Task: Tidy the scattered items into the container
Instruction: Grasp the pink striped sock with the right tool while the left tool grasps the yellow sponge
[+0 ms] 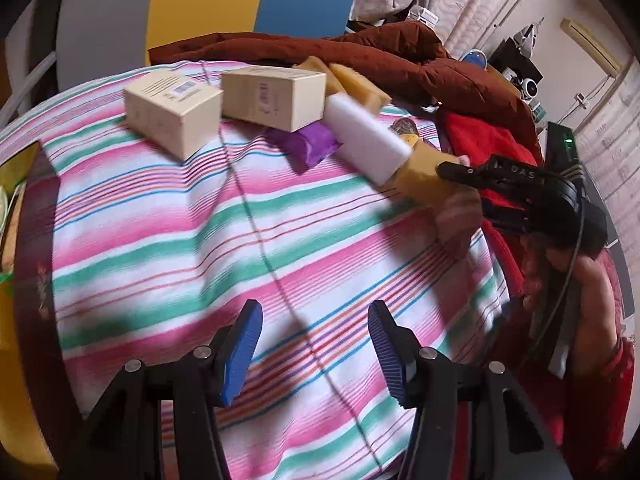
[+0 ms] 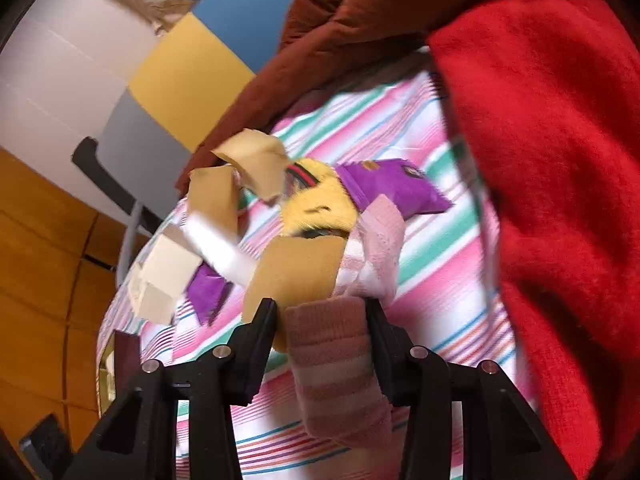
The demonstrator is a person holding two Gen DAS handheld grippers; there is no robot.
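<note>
The right gripper (image 2: 322,312) clenches a pink striped sock (image 2: 332,360) beside a yellow sponge (image 2: 296,272); the left gripper (image 1: 316,340) hangs released above the striped cloth (image 1: 160,220).

The left gripper (image 1: 316,344) points steeply down with its blue pads (image 1: 240,352) standing apart and nothing between them. The right gripper (image 2: 322,344) also tilts down, its jaws closed on a pink sock (image 2: 332,360) that fills the gap. In the left wrist view the right gripper (image 1: 452,170) reaches in from 3 o'clock.
</note>
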